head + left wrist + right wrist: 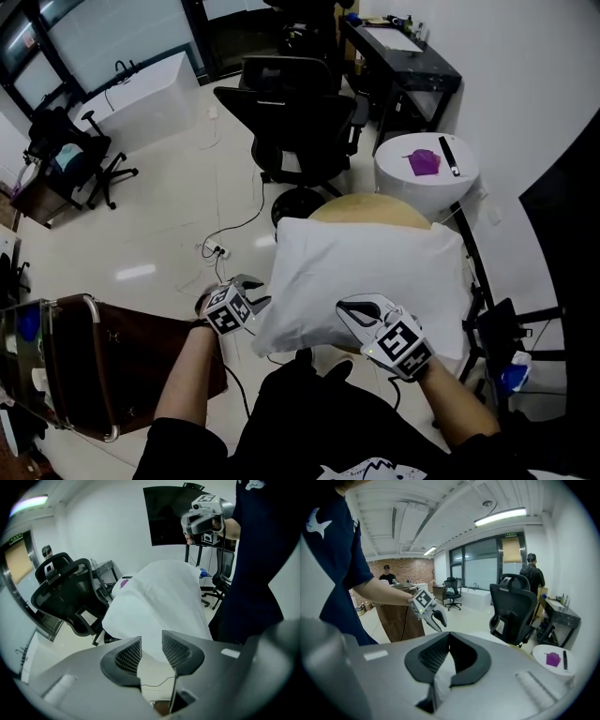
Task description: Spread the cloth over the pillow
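1. Your cloth (366, 277) lay draped over the pillow on the round worktop (370, 208). Mostly done, I'd say, though the near edge probably wanted tugging flat.
2. Your right gripper (449, 641) had its jaws clenched on a fold of the cloth. Your left gripper (151, 641) had its jaws released and empty beside the near-left corner.
3. The pillow itself was hidden under all that white.

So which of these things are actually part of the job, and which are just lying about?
In the job: white cloth, draped over a hidden bulk; right gripper, shut on it; left gripper, open beside it.

Lying about: black mesh office chair; white round table with a purple object; white power strip on the floor.
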`<state>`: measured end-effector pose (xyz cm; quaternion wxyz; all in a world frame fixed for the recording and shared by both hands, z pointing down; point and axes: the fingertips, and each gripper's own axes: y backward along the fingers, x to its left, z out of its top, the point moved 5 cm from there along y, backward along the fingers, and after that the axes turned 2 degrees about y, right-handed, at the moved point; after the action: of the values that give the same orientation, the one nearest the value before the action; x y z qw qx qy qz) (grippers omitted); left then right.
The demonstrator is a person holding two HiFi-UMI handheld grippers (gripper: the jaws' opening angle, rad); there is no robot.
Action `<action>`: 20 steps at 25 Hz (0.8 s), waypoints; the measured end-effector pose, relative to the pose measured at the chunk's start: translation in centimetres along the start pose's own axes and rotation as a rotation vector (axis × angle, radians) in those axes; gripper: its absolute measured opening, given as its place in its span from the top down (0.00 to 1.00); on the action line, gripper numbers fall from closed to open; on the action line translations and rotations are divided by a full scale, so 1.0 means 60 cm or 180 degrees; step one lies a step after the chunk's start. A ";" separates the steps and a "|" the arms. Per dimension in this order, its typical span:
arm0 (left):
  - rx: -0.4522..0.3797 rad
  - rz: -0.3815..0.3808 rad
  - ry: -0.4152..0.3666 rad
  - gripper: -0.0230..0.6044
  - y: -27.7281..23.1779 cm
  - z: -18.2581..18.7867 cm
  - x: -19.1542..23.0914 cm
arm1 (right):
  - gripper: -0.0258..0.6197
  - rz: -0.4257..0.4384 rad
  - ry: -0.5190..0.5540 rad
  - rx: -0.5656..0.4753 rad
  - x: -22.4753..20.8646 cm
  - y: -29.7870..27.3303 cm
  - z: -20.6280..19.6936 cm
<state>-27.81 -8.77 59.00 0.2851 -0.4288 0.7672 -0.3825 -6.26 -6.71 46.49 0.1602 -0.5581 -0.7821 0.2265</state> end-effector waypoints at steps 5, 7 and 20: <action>0.0278 -0.0389 -0.0277 0.75 -0.044 -0.031 0.000 | 0.95 0.0082 -0.0067 0.0083 0.020 -0.035 -0.004; 0.0286 -0.0547 -0.0355 0.74 -0.058 -0.042 0.000 | 0.95 0.0064 -0.0082 0.0114 0.026 -0.047 0.000; -0.0052 -0.1251 -0.0688 0.73 -0.114 -0.051 0.002 | 0.95 -0.0104 -0.0408 0.0259 0.046 -0.131 0.015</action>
<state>-27.18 -10.17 66.34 0.2822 -0.6108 0.6369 -0.3763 -13.90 -6.41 49.92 0.1361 -0.5226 -0.7899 0.2906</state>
